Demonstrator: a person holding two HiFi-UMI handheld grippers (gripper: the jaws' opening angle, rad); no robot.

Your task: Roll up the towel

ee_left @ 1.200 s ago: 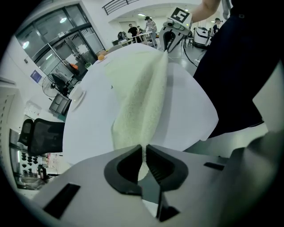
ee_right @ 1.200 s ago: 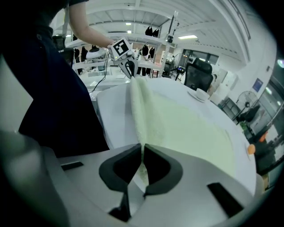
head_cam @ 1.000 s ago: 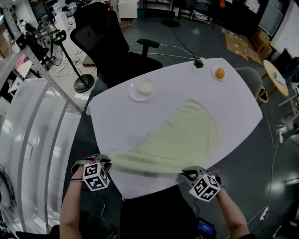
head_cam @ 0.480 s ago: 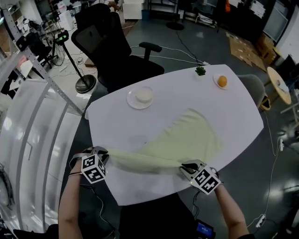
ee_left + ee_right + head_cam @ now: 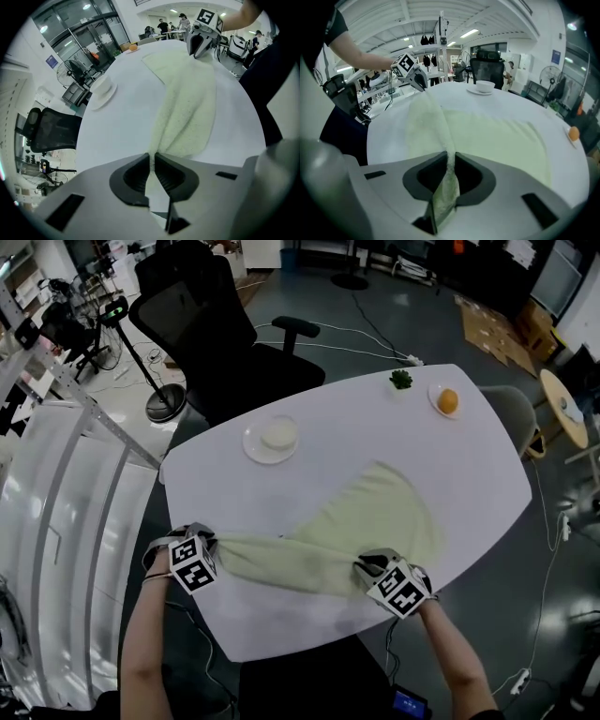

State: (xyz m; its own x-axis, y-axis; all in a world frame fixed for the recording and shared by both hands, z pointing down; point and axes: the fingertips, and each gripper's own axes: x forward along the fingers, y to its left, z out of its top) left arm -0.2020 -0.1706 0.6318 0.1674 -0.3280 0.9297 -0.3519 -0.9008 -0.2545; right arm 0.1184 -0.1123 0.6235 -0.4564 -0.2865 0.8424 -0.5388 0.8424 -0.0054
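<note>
A pale green towel (image 5: 375,512) lies on the white table (image 5: 328,418), its near edge lifted and folded over toward the far side. My left gripper (image 5: 217,546) is shut on the towel's near left corner (image 5: 183,108), the cloth pinched thin between the jaws (image 5: 152,157). My right gripper (image 5: 362,568) holds the near right corner; its jaws (image 5: 451,157) are opening, with towel cloth (image 5: 445,197) still caught between the pads. Each gripper shows in the other's view: the right gripper (image 5: 199,40), the left gripper (image 5: 415,75).
A white plate with a small bowl (image 5: 270,439) sits at the far left of the table. An orange on a saucer (image 5: 447,401) and a small green item (image 5: 401,380) are at the far right. A black office chair (image 5: 206,324) stands behind the table.
Both grippers have moved away from the near table edge toward the far side, carrying the towel's near edge over the table and folding it onto the rest.
</note>
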